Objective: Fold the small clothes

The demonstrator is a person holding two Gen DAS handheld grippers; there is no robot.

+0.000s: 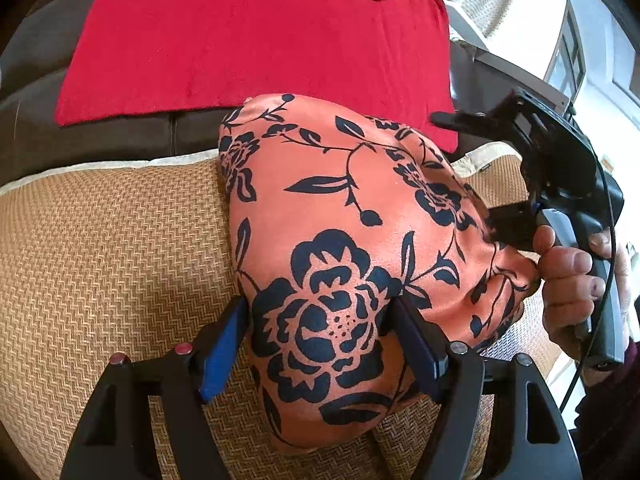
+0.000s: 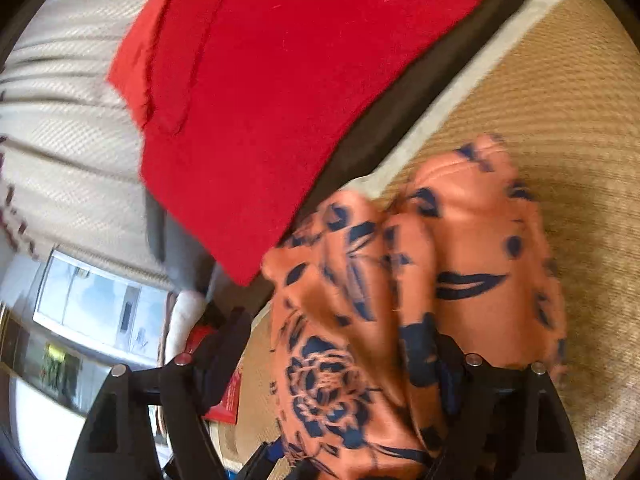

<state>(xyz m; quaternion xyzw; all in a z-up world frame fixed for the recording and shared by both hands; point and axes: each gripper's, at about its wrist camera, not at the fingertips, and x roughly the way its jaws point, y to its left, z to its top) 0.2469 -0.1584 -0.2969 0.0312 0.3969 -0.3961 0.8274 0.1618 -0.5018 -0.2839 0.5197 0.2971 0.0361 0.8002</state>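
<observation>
An orange garment [image 1: 344, 248] with a dark blue flower print lies bunched on a woven tan mat [image 1: 108, 248]. My left gripper [image 1: 320, 320] is open, its blue-padded fingers [image 1: 224, 344] astride the near part of the cloth. My right gripper [image 1: 472, 176] shows at the right in the left wrist view, held by a hand [image 1: 572, 280], with the cloth's right end bunched against its lower finger. In the right wrist view the garment [image 2: 420, 280] is blurred and drapes over the right finger; the right gripper [image 2: 340, 360] looks open.
A red cloth [image 1: 248, 40] lies flat on a dark brown cushion [image 1: 36, 92] behind the mat. A cream woven fabric [image 2: 72, 128] lies beyond it. A window [image 1: 568, 56] and a screen [image 2: 100, 304] are off the mat's side.
</observation>
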